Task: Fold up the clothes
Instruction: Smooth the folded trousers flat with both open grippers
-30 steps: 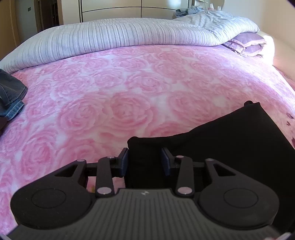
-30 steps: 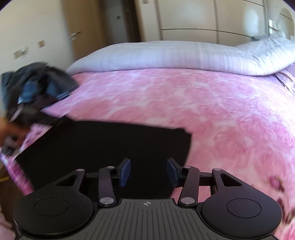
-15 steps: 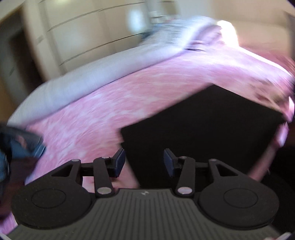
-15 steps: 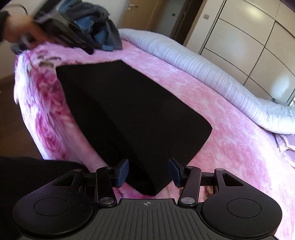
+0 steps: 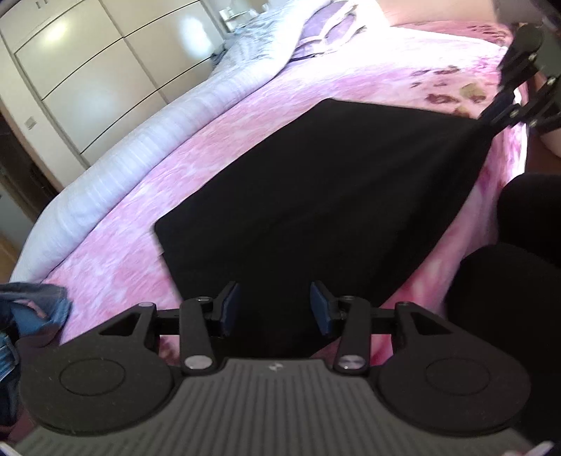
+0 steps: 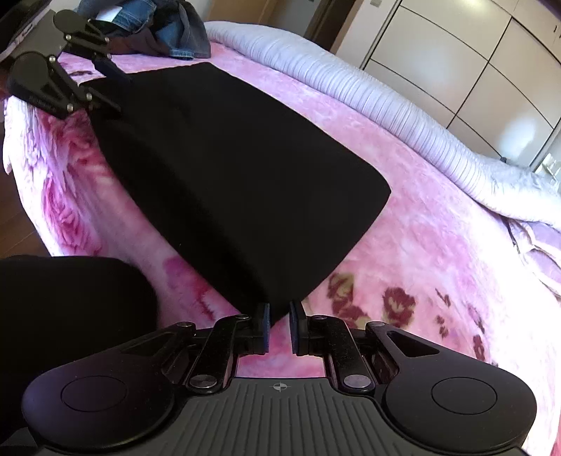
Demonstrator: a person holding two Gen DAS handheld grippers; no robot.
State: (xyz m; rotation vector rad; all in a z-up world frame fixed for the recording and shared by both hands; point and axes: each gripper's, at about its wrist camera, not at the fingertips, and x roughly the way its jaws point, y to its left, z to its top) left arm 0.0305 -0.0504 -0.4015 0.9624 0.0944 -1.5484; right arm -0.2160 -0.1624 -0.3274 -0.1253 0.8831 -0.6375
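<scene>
A black folded garment lies flat along the near edge of the pink rose-patterned bed; it also shows in the right wrist view. My left gripper is open, its jaws straddling one near corner of the garment. My right gripper is nearly shut around the opposite near corner of the cloth, which sits between its pads. Each gripper shows in the other's view: the right gripper at the far end, the left gripper likewise.
A rolled lilac quilt lies along the far side of the bed. A pile of denim clothes sits at one bed corner and shows in the left wrist view. Lilac pillows, wardrobe doors behind. The person's dark-clad legs stand at the bed edge.
Both grippers have swung out to opposite ends of the black garment and dropped to its near corners. The right gripper's jaws have narrowed around its corner; the left stays open.
</scene>
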